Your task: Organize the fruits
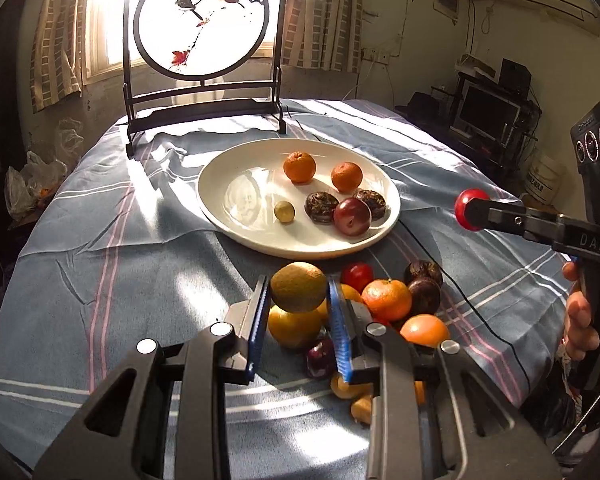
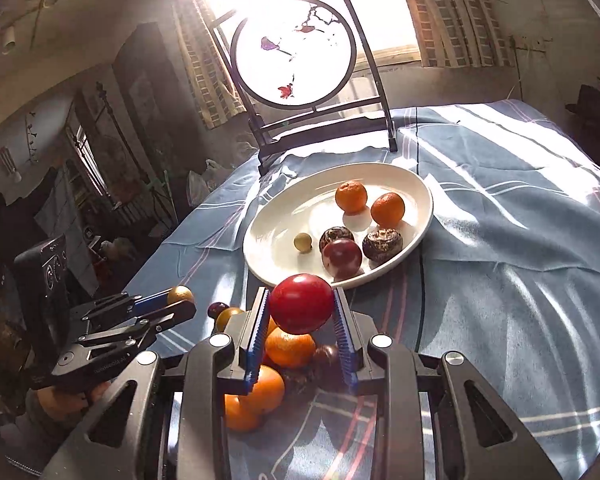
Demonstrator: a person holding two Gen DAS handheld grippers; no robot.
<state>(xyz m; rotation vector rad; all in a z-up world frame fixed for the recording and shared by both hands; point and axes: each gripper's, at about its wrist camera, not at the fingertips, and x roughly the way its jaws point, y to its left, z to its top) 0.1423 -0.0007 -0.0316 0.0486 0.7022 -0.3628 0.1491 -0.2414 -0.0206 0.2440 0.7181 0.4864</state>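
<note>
We've got the left gripper (image 1: 299, 294) clamped across a firm, russet-brown round fruit (image 1: 298, 287) and the right gripper (image 2: 301, 312) pinching a smooth, slippery red plum (image 2: 301, 303) at its widest, both raised over the tabletop's near-edge pile, short of the white plate (image 1: 228, 220).

Left wrist view: looks forward along its fingers (image 1: 260, 312), low and close above the table (image 1: 100, 280), facing the plate (image 1: 228, 216) and the round screen (image 1: 202, 20) beyond. Right wrist view: same heading, from further right, tilted. Both share plate (image 2: 280, 236), screen (image 2: 296, 48), and each other's gripper.
</note>
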